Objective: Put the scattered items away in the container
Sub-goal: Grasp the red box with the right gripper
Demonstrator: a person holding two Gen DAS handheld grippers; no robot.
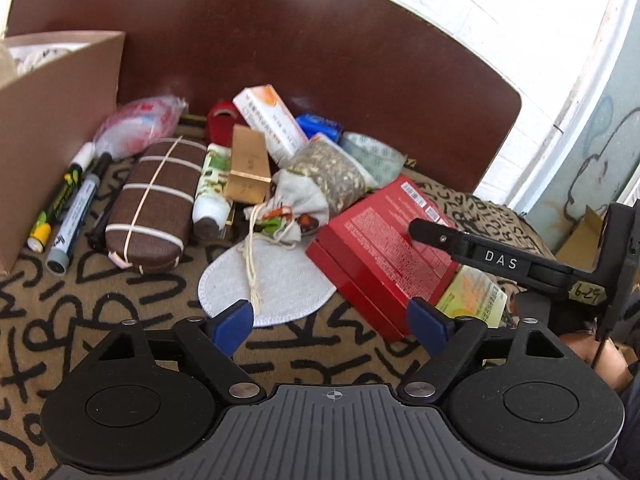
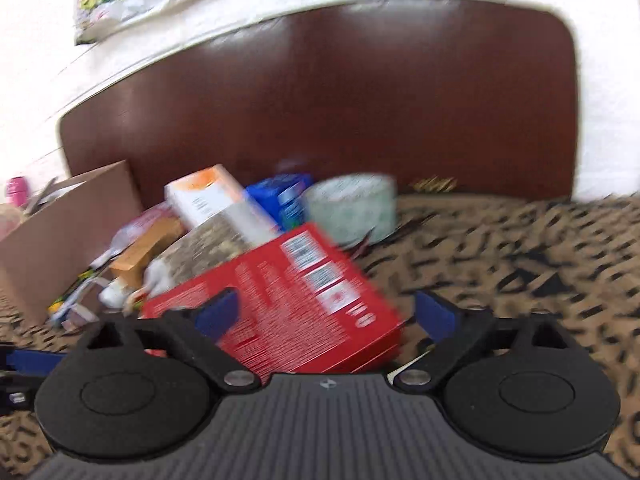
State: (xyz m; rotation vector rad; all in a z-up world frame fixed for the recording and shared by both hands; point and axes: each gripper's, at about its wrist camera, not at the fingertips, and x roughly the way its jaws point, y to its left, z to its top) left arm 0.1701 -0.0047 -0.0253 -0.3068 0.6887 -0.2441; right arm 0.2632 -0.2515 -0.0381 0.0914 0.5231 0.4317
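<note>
Cardboard box (image 1: 60, 128), open-topped, at 9 to 10 o'clock in the left wrist view, standing on a tan cushion with black lettering (image 1: 100, 320) against a dark brown chair back (image 1: 320, 52). Scattered lot, centre of view: two marker pens (image 1: 68, 208) lying just beside the box wall; brown case with white stripes (image 1: 154, 204) next to them; white tube with brown cap (image 1: 210, 192); gold carton (image 1: 248, 168) leaning on the pile; white-and-orange carton (image 1: 268, 120) tilted at 12 o'clock; blue packet (image 1: 320, 126) behind it; pale patterned roll (image 1: 372, 152) at 1 o'clock; drawstring cloth pouch (image 1: 288, 208) with a speckled bundle (image 1: 328, 172) on it; round grey pad (image 1: 272, 284) at centre, its near edge just ahead of the left tongs (image 1: 330, 320); red flat box (image 1: 384, 248) at 3 o'clock, overlapping a yellow-green card (image 1: 476, 300). Left tongs: spread wide, nothing between them, hovering over the cushion. Right tongs (image 2: 326, 314): spread wide, straddling the near end of the red flat box in the blurred right wrist view; whether the pads touch it cannot be told. One black finger of the right tongs lies over the red box's lid in the left view.
</note>
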